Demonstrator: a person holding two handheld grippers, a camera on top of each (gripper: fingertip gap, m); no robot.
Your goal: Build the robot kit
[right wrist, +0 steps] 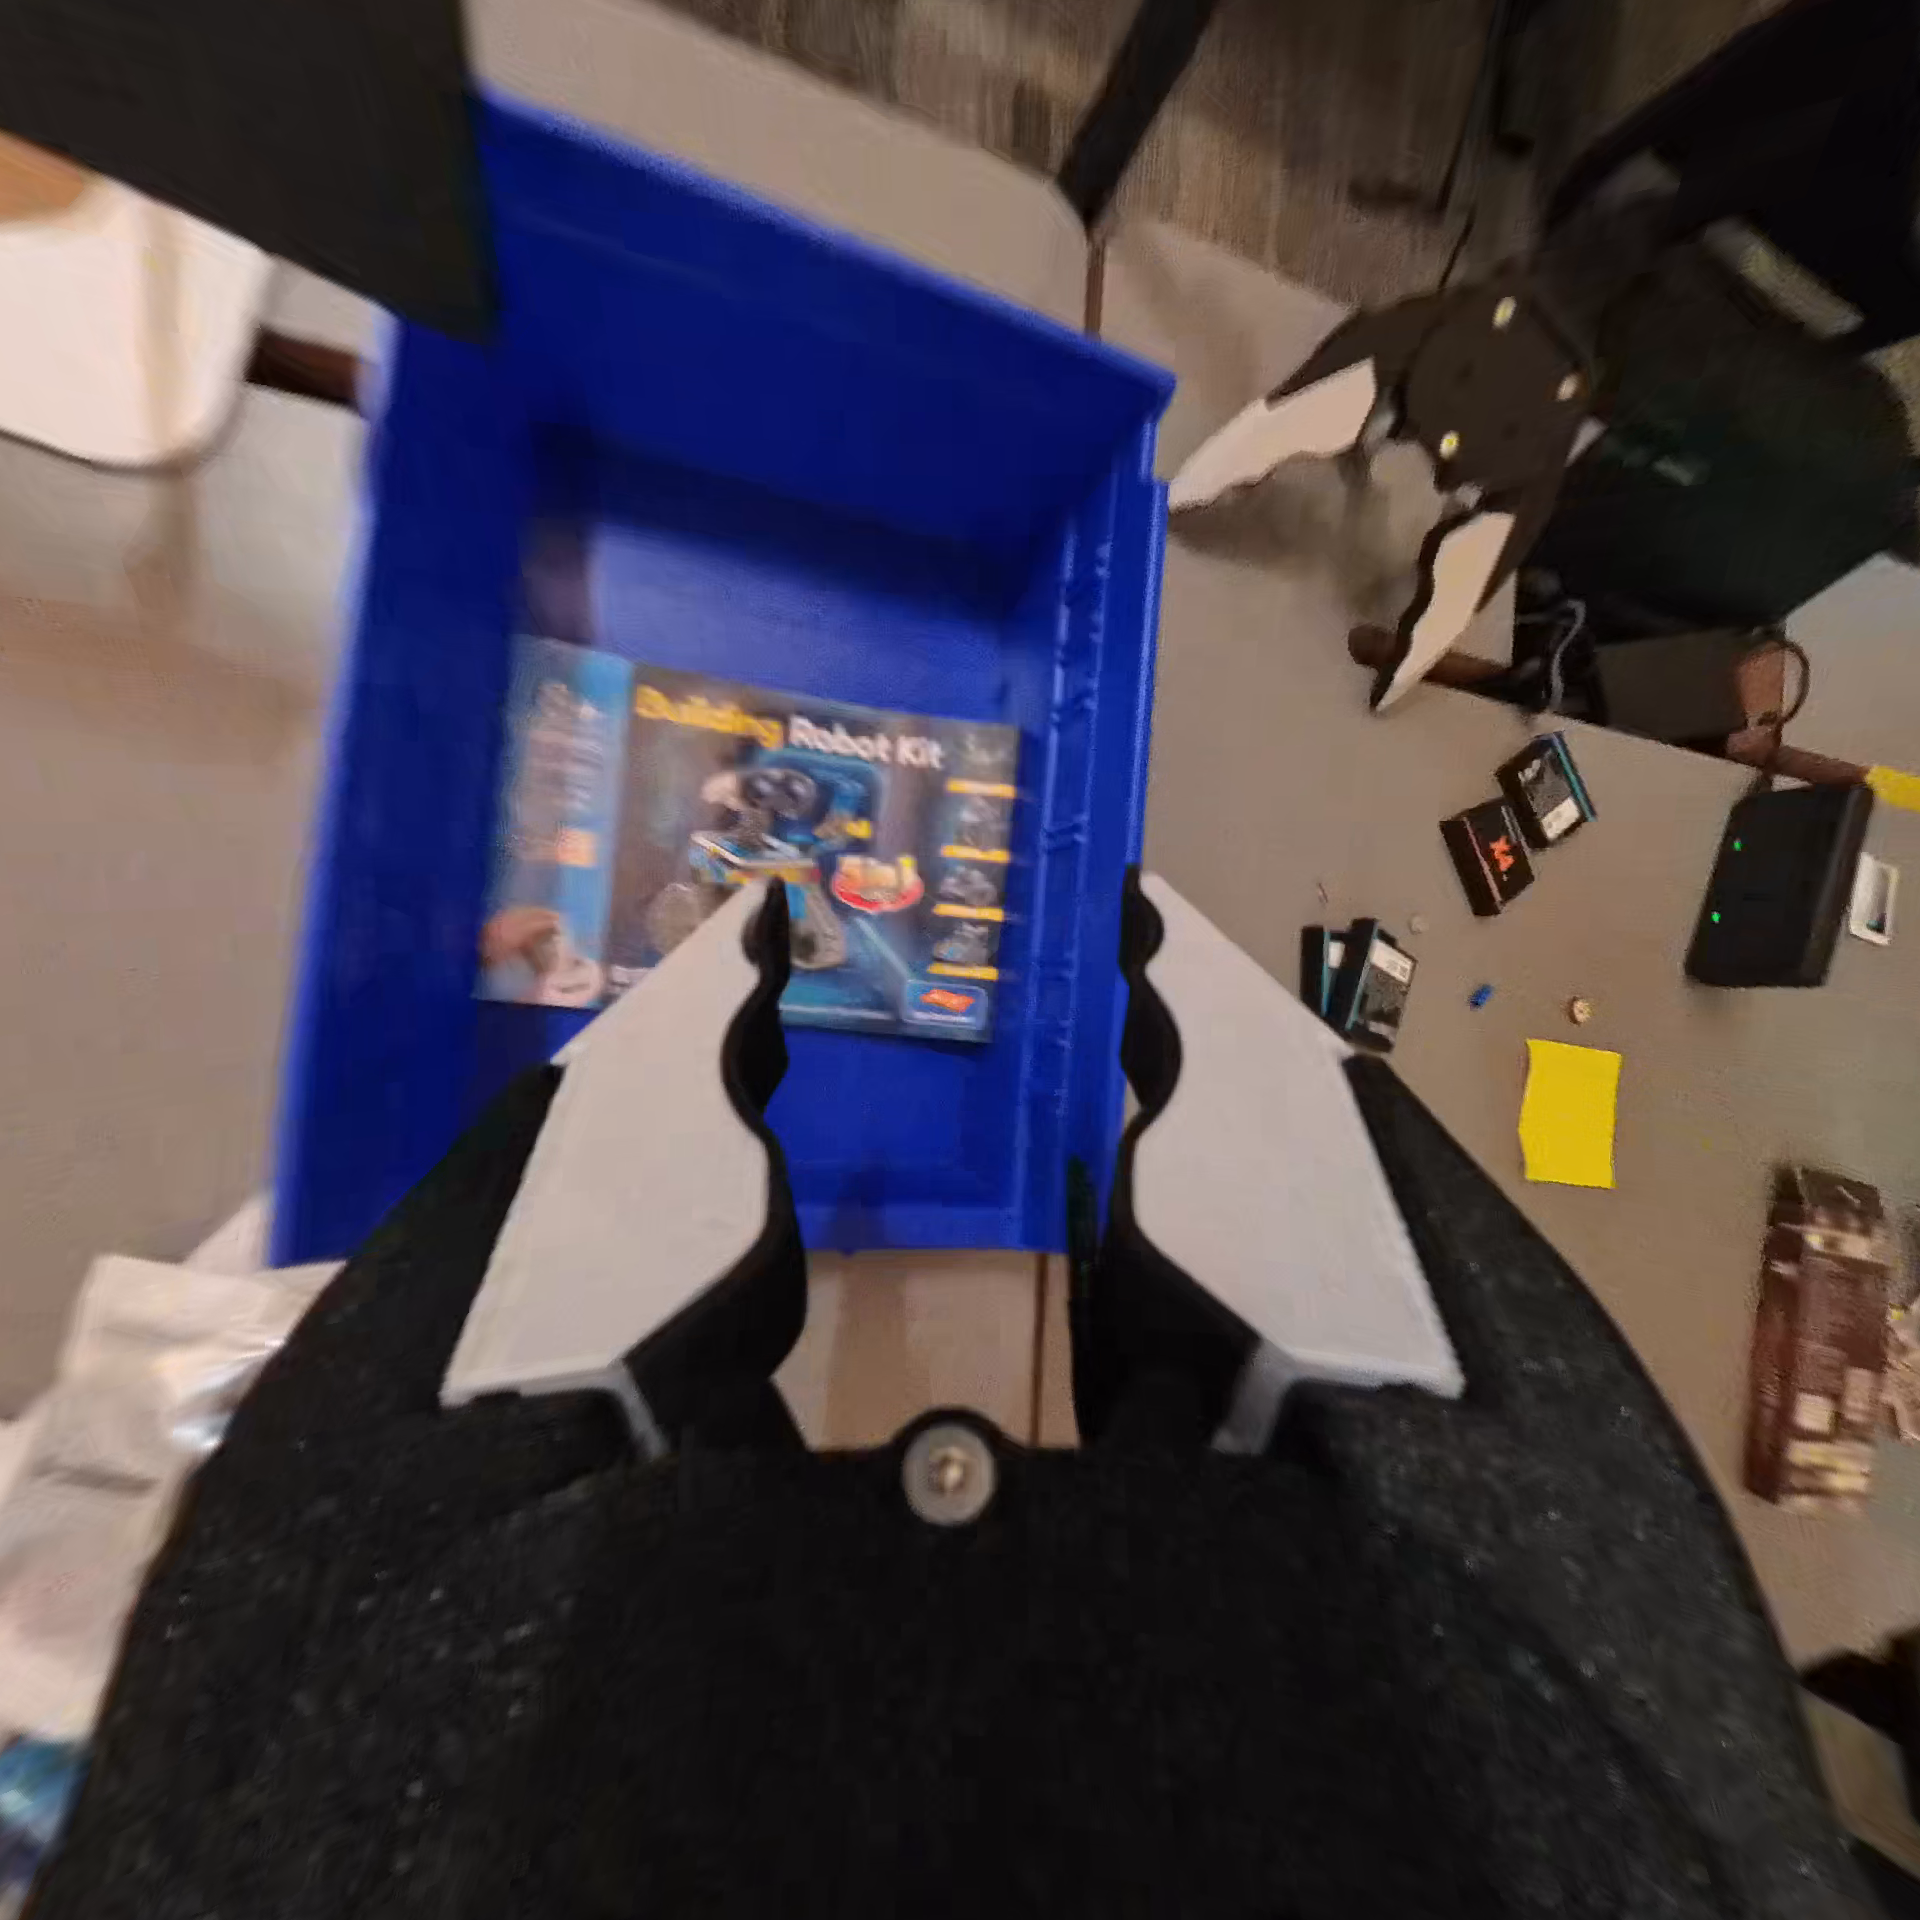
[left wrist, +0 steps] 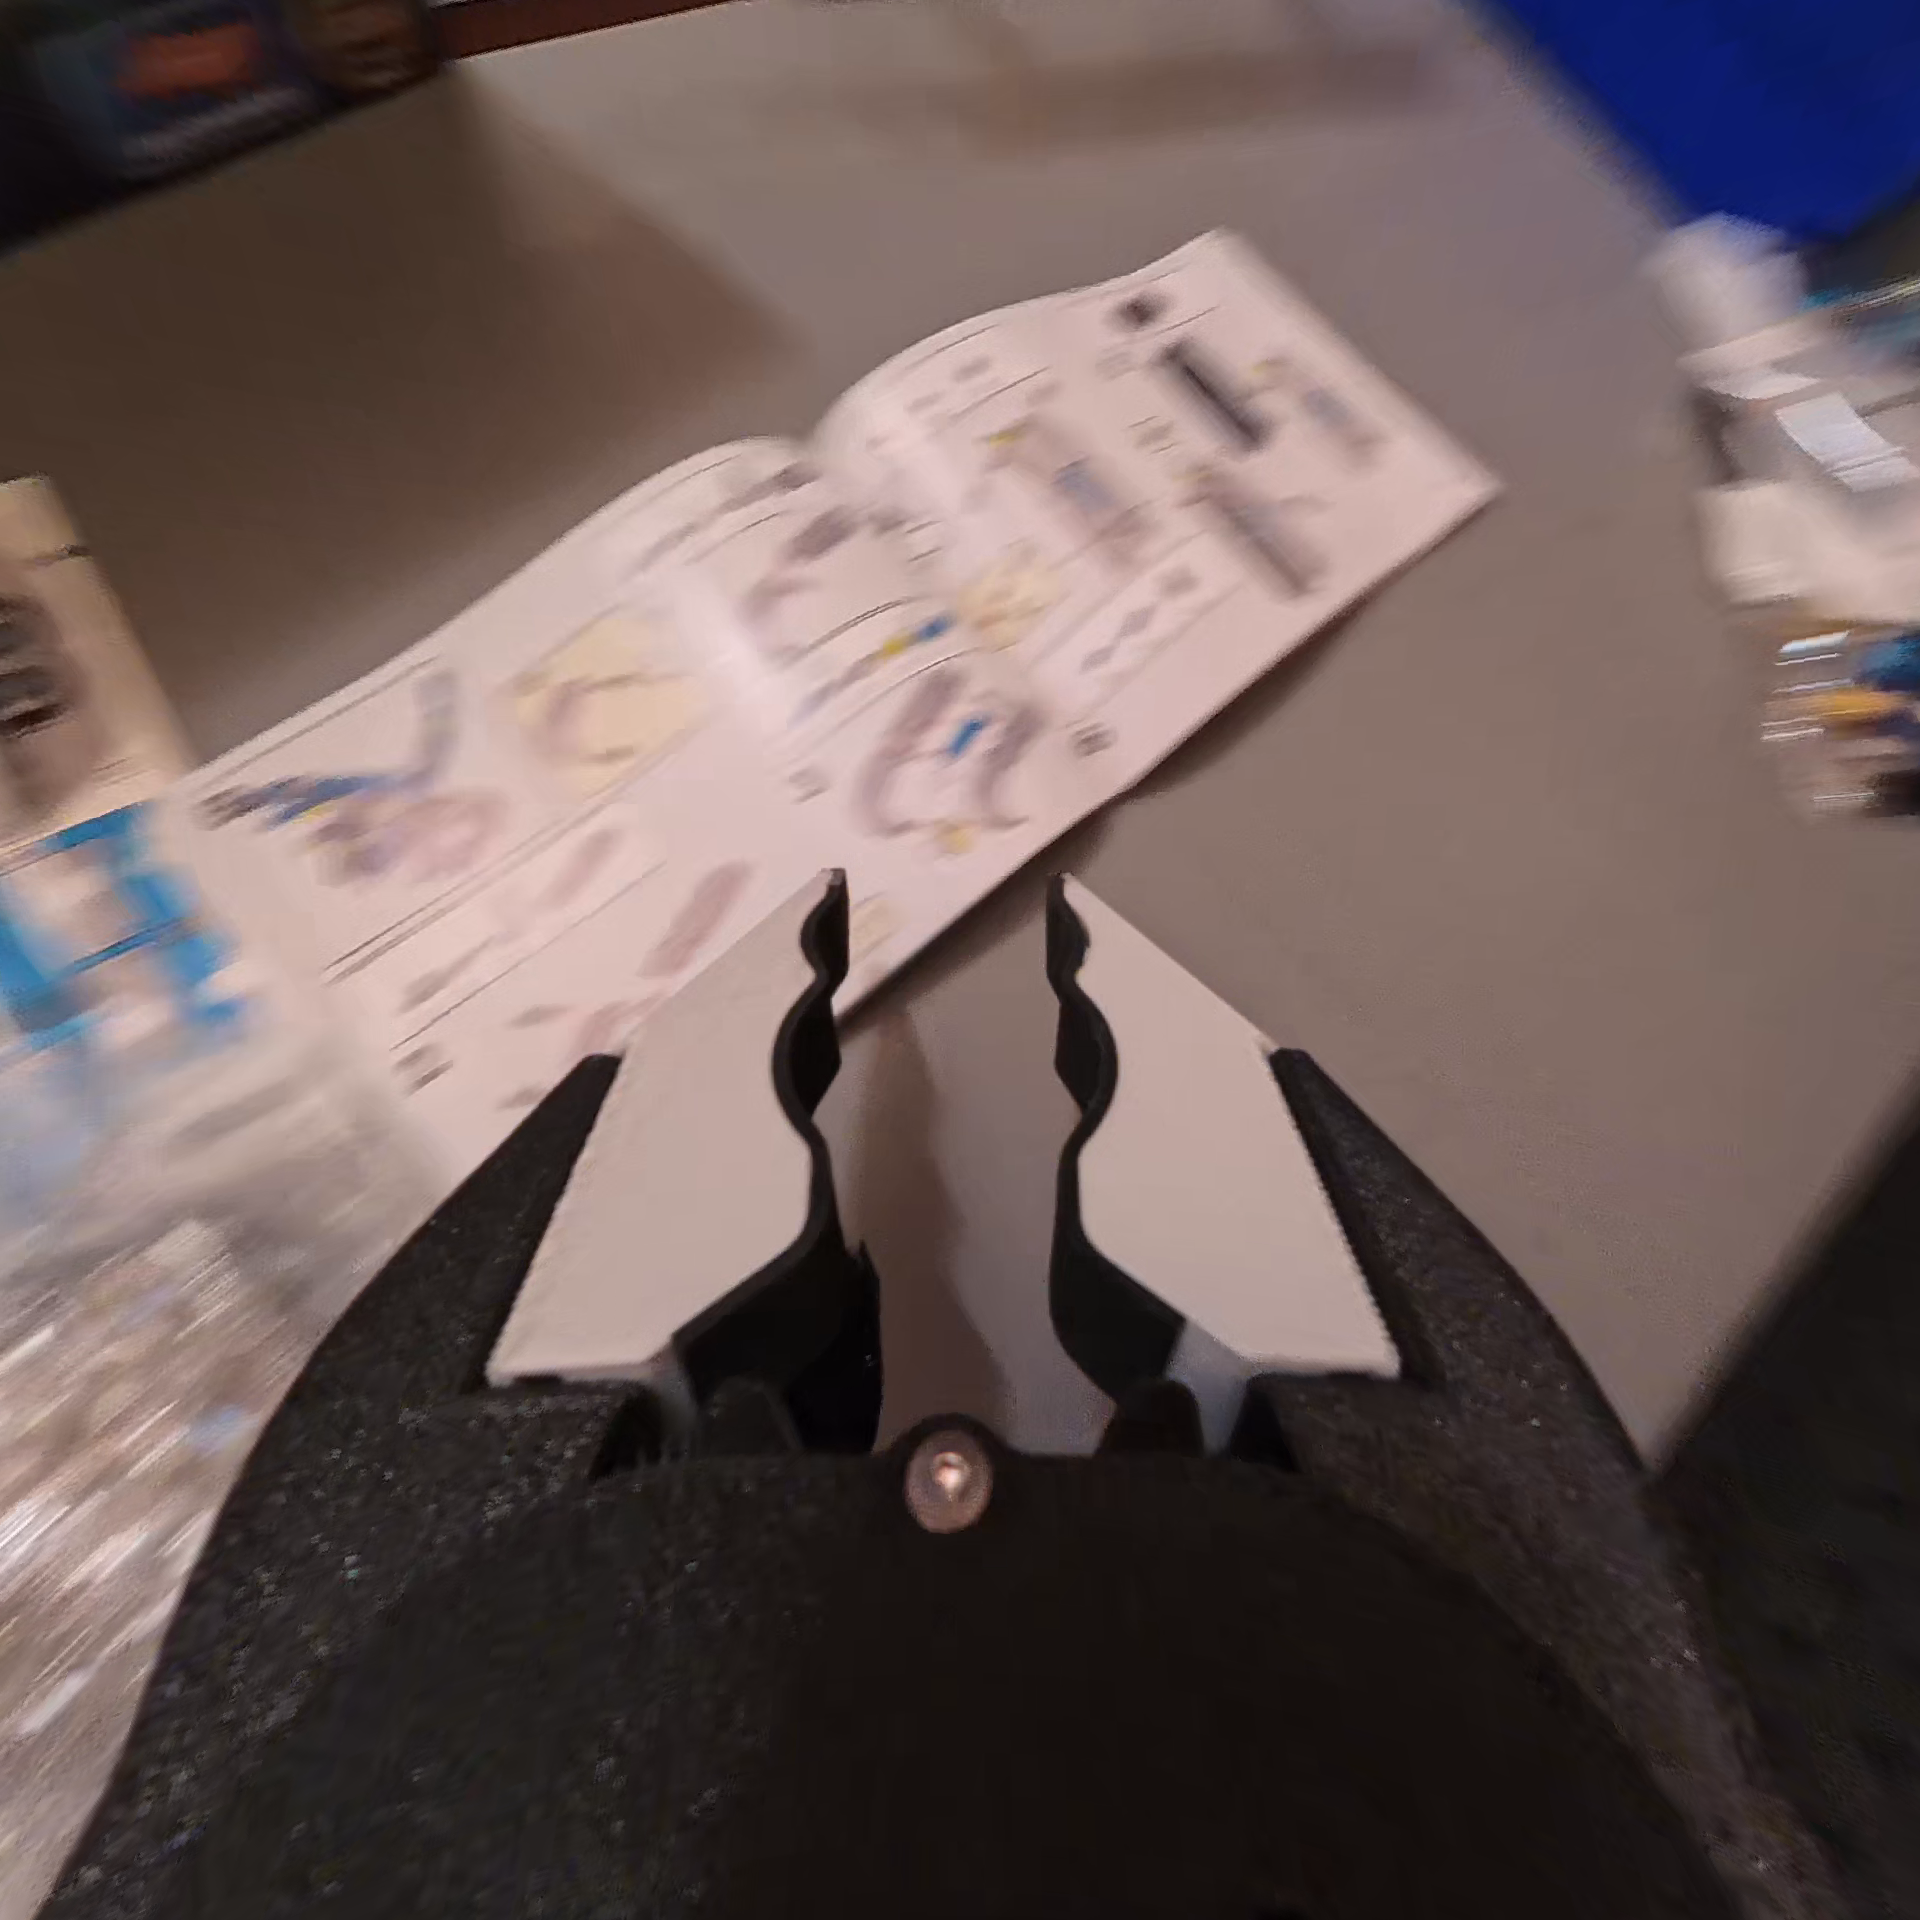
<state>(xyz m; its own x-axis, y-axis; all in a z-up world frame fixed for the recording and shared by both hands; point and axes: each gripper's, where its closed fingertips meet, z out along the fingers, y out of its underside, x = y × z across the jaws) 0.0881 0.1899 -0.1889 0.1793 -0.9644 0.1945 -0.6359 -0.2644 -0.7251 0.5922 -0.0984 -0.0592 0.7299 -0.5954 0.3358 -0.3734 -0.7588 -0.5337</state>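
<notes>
My left gripper [left wrist: 948,891] is open and empty, held just above the near edge of an open instruction booklet [left wrist: 831,623] that lies flat on the grey table [left wrist: 1351,935]. My right gripper [right wrist: 951,894] is open and empty above a blue plastic bin [right wrist: 416,831]. A colourful kit box [right wrist: 748,842] lies flat on the bin's floor, under my left fingertip. The left gripper also shows in the right wrist view [right wrist: 1288,582], open, to the right of the bin. Both views are blurred by motion.
Clear plastic bags with small parts [left wrist: 114,1195] lie at the left of the booklet; more parts [left wrist: 1808,582] at the right. In the right wrist view small dark boxes [right wrist: 1517,831], a black device [right wrist: 1777,894], a yellow note [right wrist: 1569,1112] and a brown packet [right wrist: 1818,1340] lie right of the bin. There is about 60 cm between the tips of the two grippers.
</notes>
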